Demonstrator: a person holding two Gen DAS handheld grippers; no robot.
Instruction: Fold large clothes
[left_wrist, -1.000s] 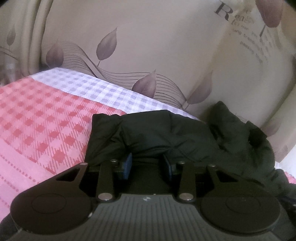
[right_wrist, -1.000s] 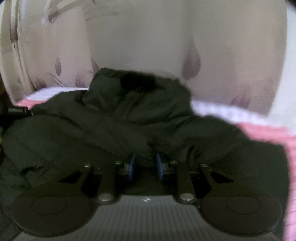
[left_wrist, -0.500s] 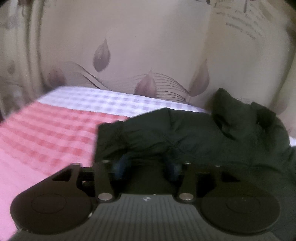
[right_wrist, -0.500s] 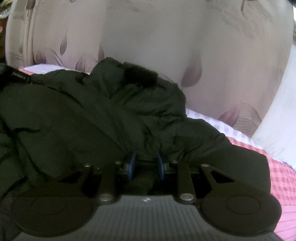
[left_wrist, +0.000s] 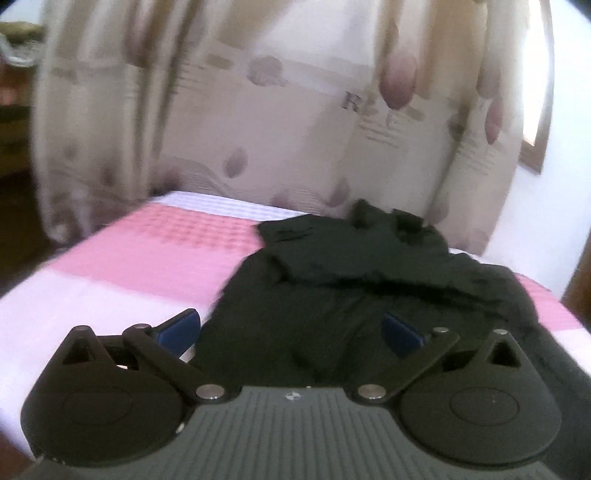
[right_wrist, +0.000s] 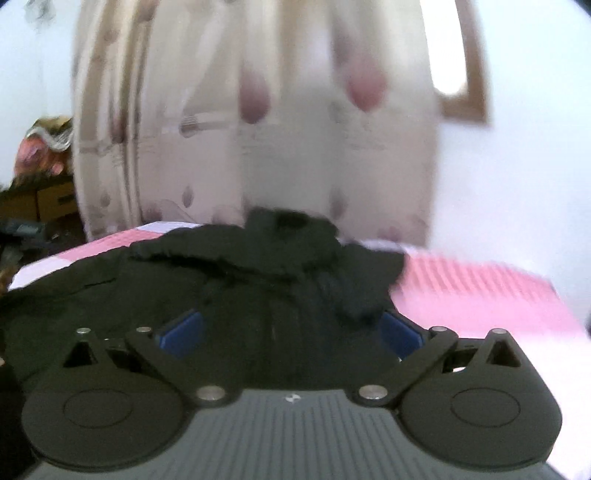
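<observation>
Jacket is lying in a dark heap on the bed, reaching from the middle toward the far edge, where its bunched collar or hood is sitting close to the curtain; I judge it was set down there so the open sheet on either side is giving me room to work the fold. I am holding the left gripper above the near part of the jacket, and its jaws are opening, the blue pads standing spread wide with dark fabric visible between and beyond them but pressed by neither pad. I am holding the right gripper likewise over the near part of the jacket, and its jaws are also opening, pads splayed, nothing pinched. Both views are blurred, so I cannot tell whether the fabric below the pads is touching them or merely lying behind. In the left view the pink check is showing toward the bed's left side; in the right view it is showing toward the right side, so the garment is lying between the two grippers' outer flanks. I judge the sleeves are already turned in over the body, since a folded ridge is crossing the garment's far half, and that a fold is being released rather than started; the lengthwise fold is probably still to do.
</observation>
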